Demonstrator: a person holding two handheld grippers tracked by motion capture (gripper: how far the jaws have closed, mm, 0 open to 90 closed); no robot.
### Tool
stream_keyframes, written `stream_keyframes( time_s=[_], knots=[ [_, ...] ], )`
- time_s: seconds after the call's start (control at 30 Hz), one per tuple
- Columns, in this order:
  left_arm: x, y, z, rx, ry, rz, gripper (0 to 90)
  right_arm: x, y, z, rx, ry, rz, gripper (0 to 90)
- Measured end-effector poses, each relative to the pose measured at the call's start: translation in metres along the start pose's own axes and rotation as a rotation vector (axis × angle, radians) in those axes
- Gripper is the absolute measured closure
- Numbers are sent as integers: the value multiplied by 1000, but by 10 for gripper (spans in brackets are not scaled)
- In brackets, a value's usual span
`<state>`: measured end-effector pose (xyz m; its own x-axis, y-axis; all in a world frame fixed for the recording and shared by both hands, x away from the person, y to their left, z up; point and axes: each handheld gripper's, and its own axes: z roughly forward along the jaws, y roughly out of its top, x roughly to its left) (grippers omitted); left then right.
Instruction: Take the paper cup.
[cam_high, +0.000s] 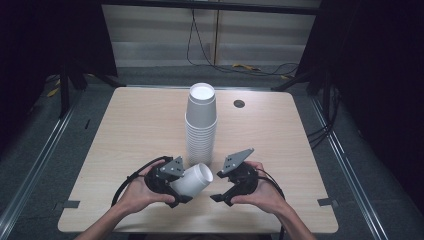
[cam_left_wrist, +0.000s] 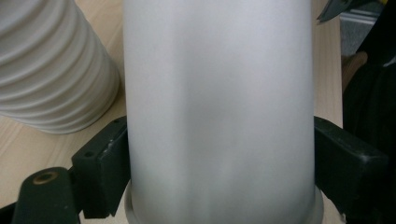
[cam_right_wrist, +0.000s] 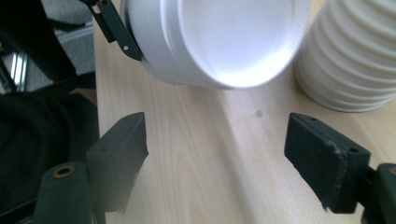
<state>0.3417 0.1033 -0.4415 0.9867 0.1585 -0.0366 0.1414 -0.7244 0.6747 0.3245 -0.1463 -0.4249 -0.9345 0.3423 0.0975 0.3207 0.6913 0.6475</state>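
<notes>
Left tongs (cam_high: 176, 186) clamped around tilted white cup (cam_high: 194, 179); right tongs (cam_high: 222, 192) spread, empty.

The high view looks forward and down on the whole surface (cam_high: 130, 125) from its near side. Each gripper view rides close along its own tool, and all three share the stack of cups (cam_high: 201, 120) and the single cup (cam_high: 194, 179).

A wooden table (cam_high: 125, 130) bears a round grommet hole (cam_high: 239, 103).
</notes>
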Motion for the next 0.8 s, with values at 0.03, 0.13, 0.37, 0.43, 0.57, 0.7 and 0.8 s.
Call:
stream_keyframes(
  time_s=[0.03, 0.13, 0.37, 0.43, 0.57, 0.7, 0.8],
  knots=[
    [-1, 1, 0, 9, 2, 4, 151, 1, 1, 1, 3, -1, -5, 211],
    [-2, 2, 0, 22, -6, 16, 152, 1, 1, 4, 33, -8, -13, 206],
    [-5, 10, 0, 69, -9, 65, 152, 1, 1, 4, 55, -14, -23, 175],
    [-5, 12, 2, 86, -17, 73, 152, 3, 2, 4, 70, -7, -24, 162],
    [-7, 17, 11, 126, -33, 90, 151, 6, 5, 7, 85, -19, -62, 173],
    [-10, 20, 18, 146, -44, 112, 151, 8, 7, 12, 112, -12, -87, 184],
    [-12, 19, 21, 162, -38, 127, 150, 9, 9, 14, 135, -4, -101, 191]
  ],
)
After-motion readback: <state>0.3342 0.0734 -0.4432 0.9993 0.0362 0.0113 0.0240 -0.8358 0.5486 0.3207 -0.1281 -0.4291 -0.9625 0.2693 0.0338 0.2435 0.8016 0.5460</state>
